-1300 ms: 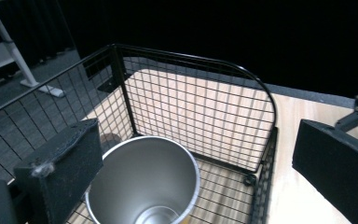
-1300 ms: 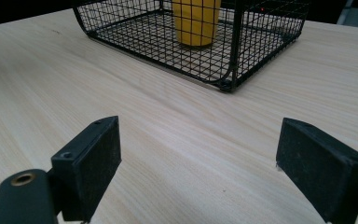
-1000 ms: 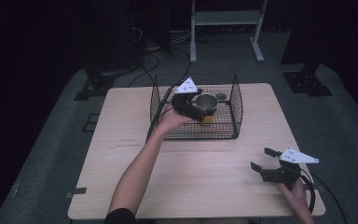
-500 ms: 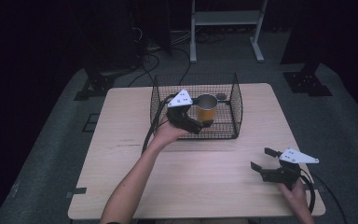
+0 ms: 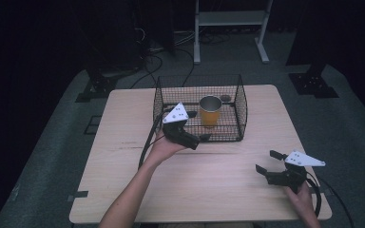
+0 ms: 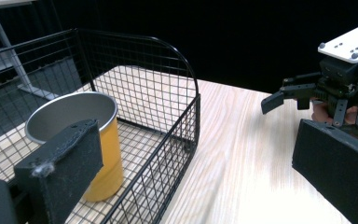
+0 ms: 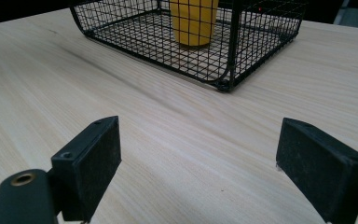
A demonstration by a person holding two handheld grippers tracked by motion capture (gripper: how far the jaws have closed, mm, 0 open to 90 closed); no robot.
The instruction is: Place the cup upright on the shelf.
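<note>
While both tools gape empty | one yellow cup (image 5: pixel 210 110) | one wire basket (image 5: pixel 241 108) | one table (image 5: pixel 218 175)

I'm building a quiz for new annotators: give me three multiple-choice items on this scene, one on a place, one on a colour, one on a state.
1. Where does the cup stand?
A. inside the wire basket
B. on the bare table beside the basket
C. between the jaws of a gripper

2. What colour is the cup's outer wall?
A. red
B. yellow
C. blue

3. How do the jaws of the right gripper stand?
A. shut on the cup
B. shut on nothing
C. open, holding nothing

Answers:
1 A: the mesh walls ring the cup in the high view.
2 B: its side is yellow below a metal rim.
3 C: the right gripper view shows bare table between its wide-apart jaws.
</note>
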